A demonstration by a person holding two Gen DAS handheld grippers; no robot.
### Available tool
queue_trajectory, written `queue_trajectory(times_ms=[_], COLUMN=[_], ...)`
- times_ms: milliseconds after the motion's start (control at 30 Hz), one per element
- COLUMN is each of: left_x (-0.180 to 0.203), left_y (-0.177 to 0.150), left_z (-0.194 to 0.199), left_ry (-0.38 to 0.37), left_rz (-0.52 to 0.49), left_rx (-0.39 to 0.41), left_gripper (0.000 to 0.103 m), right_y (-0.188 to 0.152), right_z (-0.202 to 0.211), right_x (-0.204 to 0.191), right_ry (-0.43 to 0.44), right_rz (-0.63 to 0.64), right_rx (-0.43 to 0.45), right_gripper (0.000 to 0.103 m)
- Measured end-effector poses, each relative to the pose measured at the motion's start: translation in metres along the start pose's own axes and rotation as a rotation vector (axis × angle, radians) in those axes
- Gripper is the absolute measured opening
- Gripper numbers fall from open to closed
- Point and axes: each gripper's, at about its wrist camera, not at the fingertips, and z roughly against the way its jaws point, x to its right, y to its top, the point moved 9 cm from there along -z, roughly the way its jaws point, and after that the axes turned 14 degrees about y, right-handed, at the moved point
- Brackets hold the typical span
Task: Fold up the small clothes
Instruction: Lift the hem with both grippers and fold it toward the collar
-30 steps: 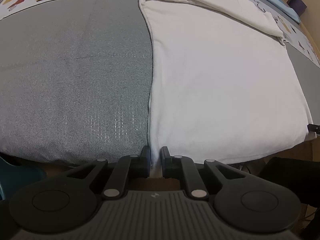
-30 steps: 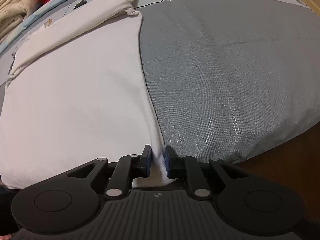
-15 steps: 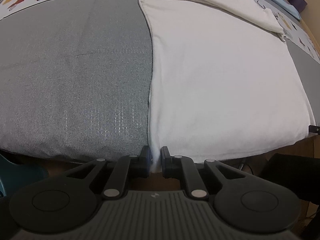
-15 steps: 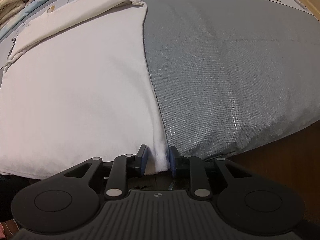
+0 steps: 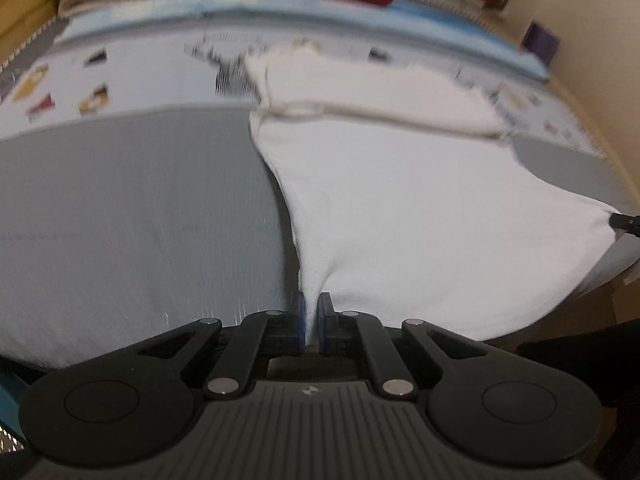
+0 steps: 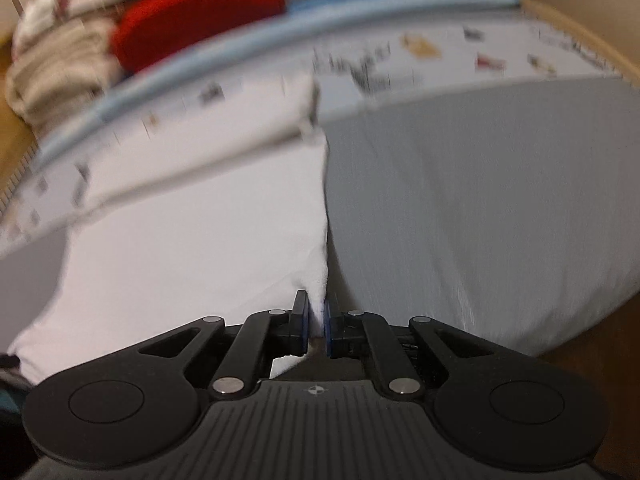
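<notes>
1. Fabric first: the white cotton garment lies flat on the grey woven bed cover, its far part already doubled over, its near hem raised at both corners.
2. The left tool is clamped on the near left corner; its jaws have just been closing, with cloth pinched between them.
3. The right tool grips the near right corner of the same garment; its jaws too have just been closing on the cloth.
4. Risk, as I judge it: each pinch takes only a thin edge, so a quick lift could pull a corner free.
5. Uneven hands would skew the fold or drag the whole piece off the bed edge.
6. Both views are blurred, so the depth of each bite is unclear.
</notes>
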Motion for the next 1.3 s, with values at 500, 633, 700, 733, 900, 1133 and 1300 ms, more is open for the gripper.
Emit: queue_trajectory(times_ms=[500, 633, 700, 733, 900, 1133, 1300], left_x=[-0.058, -0.063, -0.061, -0.059, -0.054, -0.049, -0.083], left_y=[0.019, 0.063, 0.091, 0.104, 0.14, 0.165, 0.172], left_z=[0.129, 0.058, 0.019, -0.002, -0.099, -0.154, -0.163], left_ry=[-0.212, -0.182, -0.166, -0.157, -0.128, -0.097, -0.032], left_rz=[0.154, 0.202, 0.198, 0.198, 0.227, 0.259, 0.349], left_rx=[0.138, 0.072, 0.058, 0.044, -0.026, -0.083, -0.068], left_gripper=[0.005, 0.005, 0.005, 0.005, 0.006, 0.007, 0.01], right_y=[0.028, 0.048, 0.066, 0.075, 0.109, 0.106, 0.13], right_z=[0.15, 0.096, 0.058, 0.037, -0.061, -0.137, -0.142], right_x=[-0.036, -0.023, -0.013, -0.006, 0.034, 0.063, 0.081], right_ry=[0.354, 0.298, 0.244, 0.214, 0.125, 0.08, -0.016], right_rz=[-0.012, -0.044, -0.035, -0.036, -0.108, -0.228, -0.223], right_rx=[0.177, 0.13, 0.103, 0.088, 0.007, -0.029, 0.059], right_gripper=[0.006, 0.006, 0.006, 0.006, 0.006, 0.006, 0.008])
